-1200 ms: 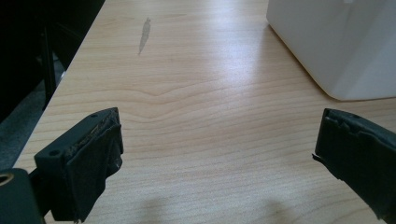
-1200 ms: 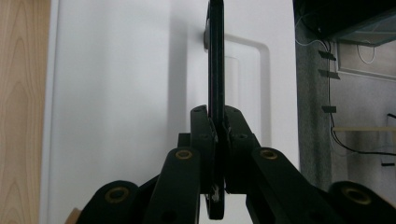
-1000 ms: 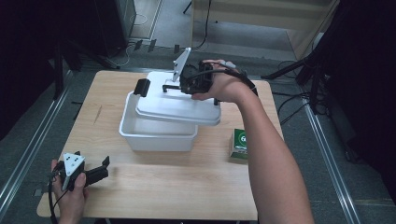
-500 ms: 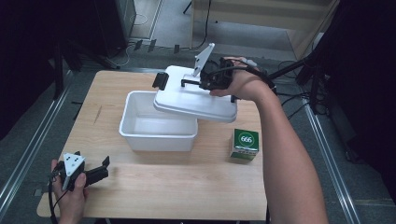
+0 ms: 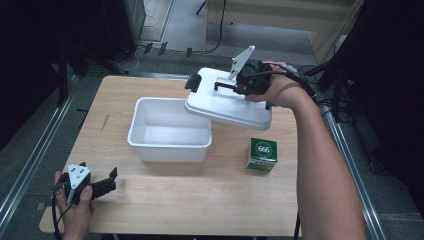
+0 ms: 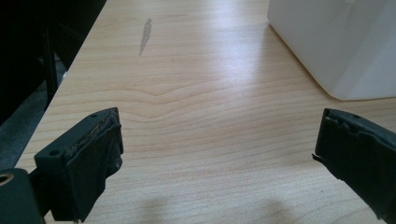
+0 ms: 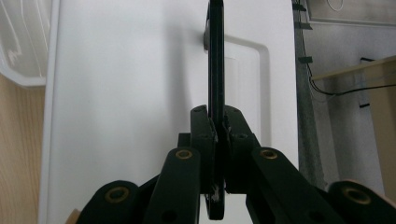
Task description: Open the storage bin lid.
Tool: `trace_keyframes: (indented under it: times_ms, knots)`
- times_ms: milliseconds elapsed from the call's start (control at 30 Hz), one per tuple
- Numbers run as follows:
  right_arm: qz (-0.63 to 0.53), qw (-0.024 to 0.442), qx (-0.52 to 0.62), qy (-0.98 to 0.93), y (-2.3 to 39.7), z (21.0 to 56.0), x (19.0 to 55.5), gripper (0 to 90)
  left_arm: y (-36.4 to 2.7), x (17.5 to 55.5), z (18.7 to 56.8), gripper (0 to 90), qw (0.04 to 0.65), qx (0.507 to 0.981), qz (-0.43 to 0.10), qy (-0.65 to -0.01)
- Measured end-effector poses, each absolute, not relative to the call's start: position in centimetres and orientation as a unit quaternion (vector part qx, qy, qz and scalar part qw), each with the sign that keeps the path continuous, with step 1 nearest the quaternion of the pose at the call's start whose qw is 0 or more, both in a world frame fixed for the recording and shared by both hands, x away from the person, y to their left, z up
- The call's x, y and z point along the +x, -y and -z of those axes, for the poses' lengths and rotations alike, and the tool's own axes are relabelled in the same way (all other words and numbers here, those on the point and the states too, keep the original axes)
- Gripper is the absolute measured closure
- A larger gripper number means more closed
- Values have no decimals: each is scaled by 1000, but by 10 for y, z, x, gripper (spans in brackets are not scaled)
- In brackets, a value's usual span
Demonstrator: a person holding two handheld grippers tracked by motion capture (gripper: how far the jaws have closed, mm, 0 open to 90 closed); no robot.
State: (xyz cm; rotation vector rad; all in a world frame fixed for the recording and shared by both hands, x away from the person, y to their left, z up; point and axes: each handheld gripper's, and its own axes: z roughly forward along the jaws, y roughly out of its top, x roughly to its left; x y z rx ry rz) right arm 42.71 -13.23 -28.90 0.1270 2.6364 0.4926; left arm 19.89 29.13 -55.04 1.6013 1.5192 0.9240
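Note:
A white rectangular tub (image 5: 170, 131) stands in the middle of the wooden table, uncovered and empty inside. Its white lid (image 5: 227, 102) hangs tilted in the air above the tub's right rim. My right gripper (image 5: 239, 85) is shut on the lid's black handle (image 7: 215, 65), which runs up between the pressed jaws in the right gripper view. A black latch (image 5: 192, 82) sticks out at the lid's left end. My left gripper (image 5: 111, 181) rests at the table's near left corner, open, its fingers (image 6: 88, 154) spread over bare wood. The tub's corner (image 6: 345, 42) lies ahead of it.
A small green box marked 666 (image 5: 262, 154) stands on the table to the right of the tub, under the raised lid's near edge. Metal rails run along both sides of the table (image 5: 200, 200). Dark equipment and cables lie beyond the far edge.
My right gripper has lifted the lid off the tub and carried it to the right, uncovering the tub and the green box. The left gripper has stayed still.

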Motion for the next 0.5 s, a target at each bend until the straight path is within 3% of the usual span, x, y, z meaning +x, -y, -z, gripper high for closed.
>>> trace_keyframes:
  times_ms: [500]
  knots:
    - [-180, 228, 78, -954, 178, 302, 445, 857, -292, 199, 550, 16, 365, 622, -359, -593]
